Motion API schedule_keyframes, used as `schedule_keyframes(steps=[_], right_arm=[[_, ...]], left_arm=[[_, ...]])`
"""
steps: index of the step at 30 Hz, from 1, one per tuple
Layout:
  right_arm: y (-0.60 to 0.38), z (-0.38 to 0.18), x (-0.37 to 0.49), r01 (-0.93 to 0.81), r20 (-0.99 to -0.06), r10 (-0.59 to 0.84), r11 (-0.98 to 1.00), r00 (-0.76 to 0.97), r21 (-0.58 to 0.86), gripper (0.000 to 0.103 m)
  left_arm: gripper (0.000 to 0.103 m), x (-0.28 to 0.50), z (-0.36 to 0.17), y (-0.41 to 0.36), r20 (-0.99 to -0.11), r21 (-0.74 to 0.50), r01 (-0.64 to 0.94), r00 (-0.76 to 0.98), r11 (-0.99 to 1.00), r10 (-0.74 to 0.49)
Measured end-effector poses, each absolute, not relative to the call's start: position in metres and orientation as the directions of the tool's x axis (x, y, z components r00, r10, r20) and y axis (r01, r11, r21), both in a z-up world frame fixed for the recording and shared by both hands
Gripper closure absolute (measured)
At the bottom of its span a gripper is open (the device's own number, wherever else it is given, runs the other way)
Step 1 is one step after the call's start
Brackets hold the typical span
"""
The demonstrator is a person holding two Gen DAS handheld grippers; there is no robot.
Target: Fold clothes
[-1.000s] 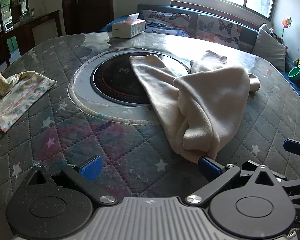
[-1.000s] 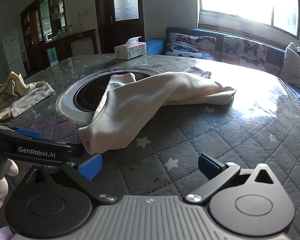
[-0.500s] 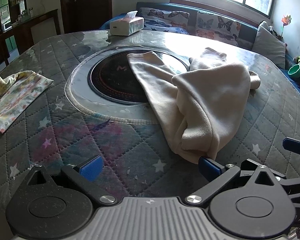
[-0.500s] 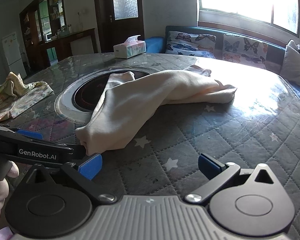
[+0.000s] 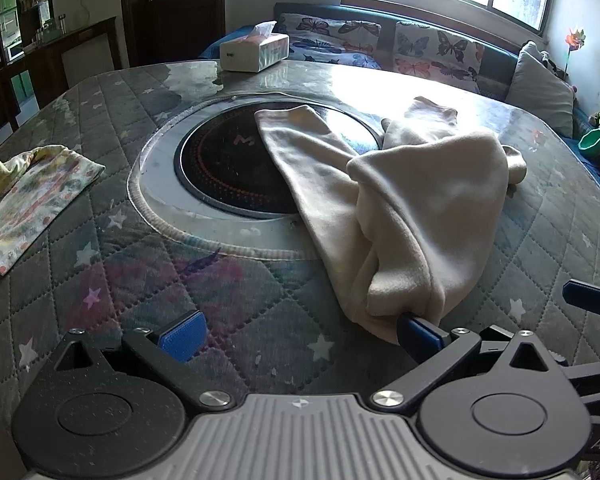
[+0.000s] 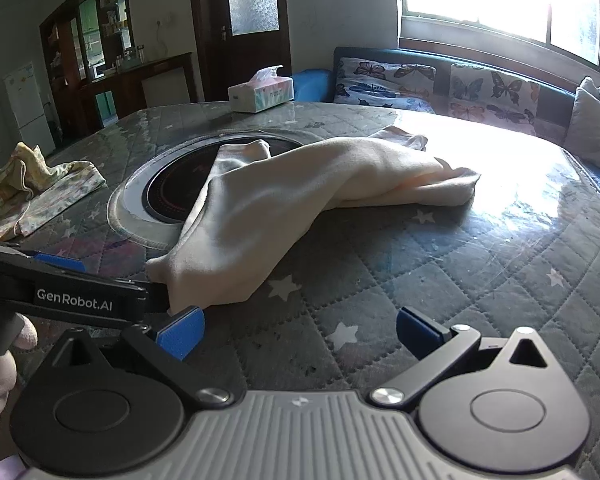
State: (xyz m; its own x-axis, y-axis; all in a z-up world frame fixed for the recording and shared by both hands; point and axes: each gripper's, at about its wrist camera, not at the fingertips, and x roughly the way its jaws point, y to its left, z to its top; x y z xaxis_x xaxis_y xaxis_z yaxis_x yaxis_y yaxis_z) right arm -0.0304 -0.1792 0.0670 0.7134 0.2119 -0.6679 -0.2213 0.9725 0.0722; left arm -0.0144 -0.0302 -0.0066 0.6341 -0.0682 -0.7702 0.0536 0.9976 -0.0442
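A large table point(image 5: 112, 264) with a grey quilted, star-printed cover fills both views. A round dark cooktop point(image 5: 228, 168) sits in a pale ring at its centre. A cream garment point(image 5: 412, 216) lies crumpled across the right half of the cooktop and the cover beside it, one long part reaching back over the dark glass. A floral cloth point(image 5: 32, 196) lies bunched at the table's left edge, well apart from the garment, and a tissue box point(image 5: 254, 52) stands at the far edge.

The left gripper point(image 5: 300, 334) has its jaws spread wide; its right blue pad touches the near hem of the garment, and nothing is pinched. The right gripper point(image 6: 298, 332) is likewise spread wide over bare cover, its left pad just beside the garment's near corner.

Compared with half a second ago, the garment has the same shape and place. Both grippers remain open in nearly the same positions, with only a slight shift in the views.
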Motion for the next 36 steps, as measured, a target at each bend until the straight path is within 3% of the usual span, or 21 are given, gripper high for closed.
schedule_keyframes(steps=[25,30,36], right_arm=[[-0.19,0.093,0.005,-0.26,-0.648,0.25,0.962,0.72,0.083,0.0],[-0.193,0.1,0.016,-0.262,-0.636,0.259,0.961,0.727,0.092,0.0],[-0.2,0.106,0.024,-0.242,-0.625,0.247,0.966,0.741,0.094,0.001]], left_arm=[[0.0,0.014,0.02,-0.018,-0.726,-0.064,0.052,0.683,0.997,-0.082],[0.0,0.03,0.024,-0.017,-0.717,-0.151,0.082,0.677,0.985,-0.167],[0.015,0.059,0.021,-0.025,-0.695,-0.209,0.137,0.676,0.968,-0.246]])
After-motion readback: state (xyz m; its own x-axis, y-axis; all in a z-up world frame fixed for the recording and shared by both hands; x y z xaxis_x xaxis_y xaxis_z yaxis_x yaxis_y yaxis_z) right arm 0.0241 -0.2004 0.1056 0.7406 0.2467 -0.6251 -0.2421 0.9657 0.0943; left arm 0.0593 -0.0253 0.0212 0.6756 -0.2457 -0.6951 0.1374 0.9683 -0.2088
